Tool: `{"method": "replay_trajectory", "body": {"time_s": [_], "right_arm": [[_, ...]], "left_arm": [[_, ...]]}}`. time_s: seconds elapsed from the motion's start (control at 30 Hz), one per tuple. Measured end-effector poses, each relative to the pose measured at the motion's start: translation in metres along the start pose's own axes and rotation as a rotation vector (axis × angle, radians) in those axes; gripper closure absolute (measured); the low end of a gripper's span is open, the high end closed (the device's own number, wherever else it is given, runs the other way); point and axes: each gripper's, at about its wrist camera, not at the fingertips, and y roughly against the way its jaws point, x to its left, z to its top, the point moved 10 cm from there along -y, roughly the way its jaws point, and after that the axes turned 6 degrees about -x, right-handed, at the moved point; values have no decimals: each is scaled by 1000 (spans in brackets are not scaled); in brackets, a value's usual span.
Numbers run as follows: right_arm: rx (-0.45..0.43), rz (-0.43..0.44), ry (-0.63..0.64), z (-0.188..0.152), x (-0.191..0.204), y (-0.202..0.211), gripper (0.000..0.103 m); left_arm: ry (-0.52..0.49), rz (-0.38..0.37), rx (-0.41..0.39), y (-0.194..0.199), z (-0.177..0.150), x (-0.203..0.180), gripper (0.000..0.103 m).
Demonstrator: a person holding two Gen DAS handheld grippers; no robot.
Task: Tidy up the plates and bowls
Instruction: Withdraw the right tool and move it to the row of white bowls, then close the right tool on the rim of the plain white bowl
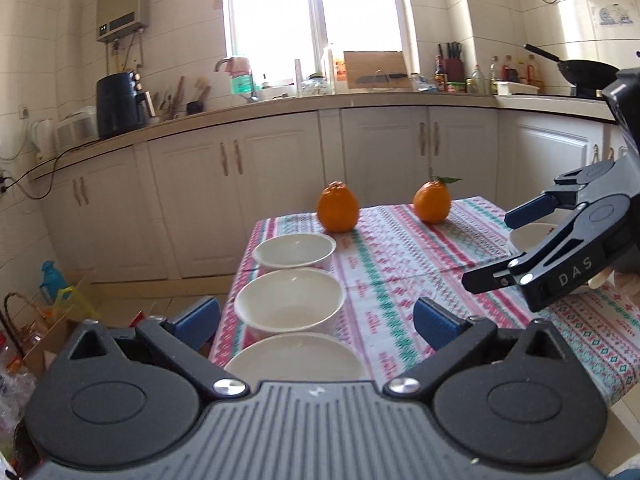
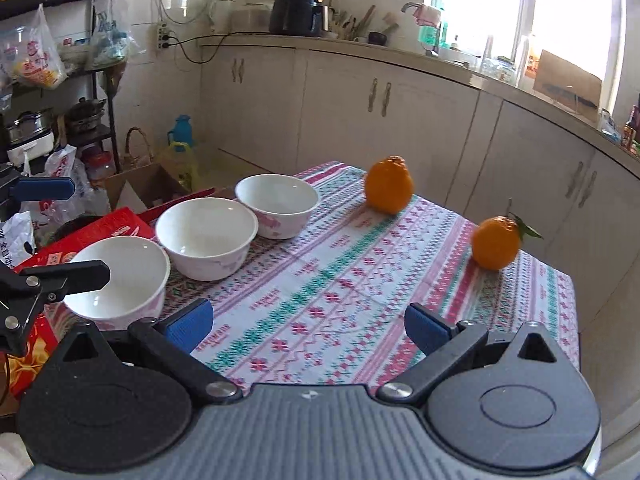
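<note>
Three white bowls stand in a row along the table's left edge: a near bowl (image 1: 296,354) (image 2: 120,276), a middle bowl (image 1: 290,304) (image 2: 206,236) and a far bowl (image 1: 296,250) (image 2: 276,204). My left gripper (image 1: 316,320) is open and empty, hovering over the near bowl. My right gripper (image 2: 308,330) is open and empty above the patterned tablecloth (image 2: 340,280); in the left wrist view it (image 1: 496,248) hangs over another white dish (image 1: 532,236) at the right, mostly hidden.
Two oranges (image 1: 338,208) (image 1: 432,202) sit at the table's far side, also seen in the right wrist view (image 2: 389,185) (image 2: 496,243). A red box (image 2: 80,236) and bags lie on the floor left of the table. Kitchen cabinets (image 1: 280,168) stand behind.
</note>
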Motion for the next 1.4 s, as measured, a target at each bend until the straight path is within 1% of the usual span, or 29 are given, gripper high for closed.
{"method": "replay_trajectory", "body": {"time_s": [0.03, 0.13, 0.27, 0.33, 0.47, 0.67, 0.77, 0.8, 0.83, 0.9, 0.97, 1.03, 1.1, 1.23, 1.4], "right_arm": [[1, 19, 6, 1, 10, -3, 0], [1, 76, 27, 5, 39, -12, 0], [26, 138, 47, 8, 69, -27, 0], [39, 161, 47, 9, 79, -32, 0], [55, 205, 43, 11, 95, -42, 0], [101, 277, 32, 9, 113, -59, 2], [120, 315, 22, 7, 118, -66, 3], [123, 325, 21, 7, 120, -68, 5], [129, 338, 19, 7, 121, -70, 10], [149, 370, 7, 6, 123, -75, 15], [167, 388, -8, 5, 124, -81, 17], [181, 404, -17, 4, 124, -85, 22], [191, 416, -25, 4, 125, -88, 25], [203, 436, -38, 3, 125, -92, 32], [206, 446, -50, 5, 124, -95, 35]], "left_arm": [[8, 15, 18, 3, -7, 9, 1], [25, 22, 56, 13, -29, 27, 1], [16, 5, 106, 16, -53, 35, 1], [16, -22, 127, 13, -62, 34, 1], [16, -59, 153, 5, -73, 31, 1], [11, -97, 160, -3, -80, 31, 1], [23, -121, 171, -7, -82, 29, 6], [29, -130, 177, -10, -83, 30, 7], [29, -136, 180, -11, -84, 29, 8], [29, -142, 185, -13, -84, 29, 13], [28, -152, 189, -16, -85, 28, 14], [27, -158, 189, -17, -85, 27, 15], [31, -170, 191, -18, -84, 25, 21], [26, -182, 192, -18, -84, 24, 21], [19, -193, 192, -19, -84, 23, 22]]}}
